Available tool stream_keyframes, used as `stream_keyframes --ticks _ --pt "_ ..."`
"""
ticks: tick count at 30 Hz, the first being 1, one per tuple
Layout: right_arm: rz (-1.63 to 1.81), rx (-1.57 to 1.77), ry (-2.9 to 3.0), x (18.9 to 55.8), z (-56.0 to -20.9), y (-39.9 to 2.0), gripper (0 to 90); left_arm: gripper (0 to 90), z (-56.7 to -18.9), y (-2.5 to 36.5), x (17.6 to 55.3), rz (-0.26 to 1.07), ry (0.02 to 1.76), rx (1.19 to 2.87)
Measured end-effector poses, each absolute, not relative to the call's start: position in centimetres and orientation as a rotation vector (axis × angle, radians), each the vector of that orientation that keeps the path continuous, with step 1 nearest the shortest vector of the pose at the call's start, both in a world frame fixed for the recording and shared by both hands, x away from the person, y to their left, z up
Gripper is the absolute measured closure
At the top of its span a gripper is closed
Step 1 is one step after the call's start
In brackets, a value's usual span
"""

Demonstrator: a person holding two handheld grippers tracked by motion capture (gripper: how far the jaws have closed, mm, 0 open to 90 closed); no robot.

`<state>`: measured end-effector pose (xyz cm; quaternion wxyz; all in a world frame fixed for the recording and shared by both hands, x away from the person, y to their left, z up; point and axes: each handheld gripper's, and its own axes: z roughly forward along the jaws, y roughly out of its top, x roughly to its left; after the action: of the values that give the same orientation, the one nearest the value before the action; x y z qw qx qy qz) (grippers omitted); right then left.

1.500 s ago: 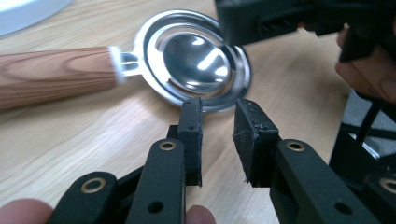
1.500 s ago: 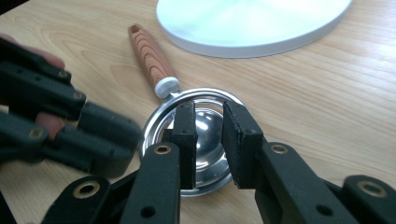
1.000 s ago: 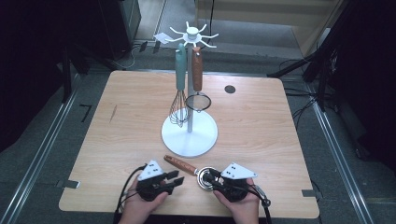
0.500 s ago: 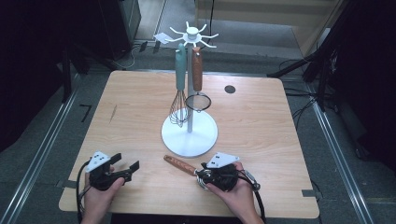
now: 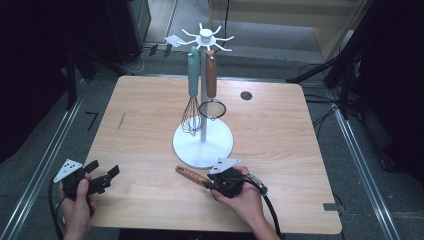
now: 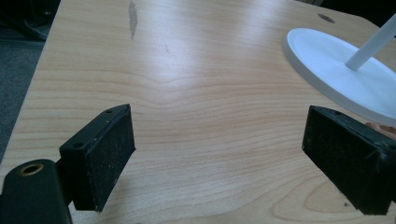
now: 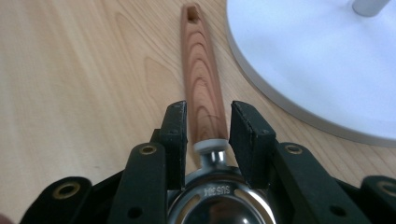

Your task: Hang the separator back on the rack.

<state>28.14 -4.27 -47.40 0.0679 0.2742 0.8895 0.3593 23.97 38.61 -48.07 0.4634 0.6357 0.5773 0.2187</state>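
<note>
light wooden counter (image 5: 280, 130) | white hook stand (image 5: 203, 145) centre frame, whisk and strainer hanging | right gripper (image 5: 218, 182) lower centre clamps wooden-handled steel utensil (image 5: 190, 175), likely to hang | left gripper (image 5: 104, 176) lower left, spread, idle

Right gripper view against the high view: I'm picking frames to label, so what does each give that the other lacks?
The right gripper view alone gives the close detail: the slot at the far end of the wooden handle, the white collar and the stamped metal neck between the jaws of the right gripper. The high view alone gives the left gripper, its jaws apart over bare table, and the whisk and strainer hanging on the stand. Both share the wooden handle, the stand's white base and the tabletop.
</note>
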Motion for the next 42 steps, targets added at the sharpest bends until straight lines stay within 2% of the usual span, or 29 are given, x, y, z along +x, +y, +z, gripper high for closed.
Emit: stream_keyframes --ticks 10,15,25,34,42 --pt "1.032 0.804 2.723 27.9 -48.1 -4.4 70.6 10.0 -48.5 38.6 24.1 0.5 1.417 1.544" --pt "1.017 0.799 2.719 27.4 -48.1 -5.3 70.6 13.5 -48.5 38.6 24.2 0.499 1.422 1.542" --pt "1.001 0.818 2.747 26.3 -48.2 -7.6 70.3 13.5 -48.5 38.7 24.2 0.489 1.424 1.533" --pt "0.888 0.8 2.822 25.7 -46.9 -7.4 56.2 13.5 -48.5 38.7 24.2 0.493 1.425 1.538" --pt "0.696 0.863 2.874 27.3 -45.8 -6.0 59.3 13.5 -48.5 38.7 24.2 0.487 1.423 1.536"
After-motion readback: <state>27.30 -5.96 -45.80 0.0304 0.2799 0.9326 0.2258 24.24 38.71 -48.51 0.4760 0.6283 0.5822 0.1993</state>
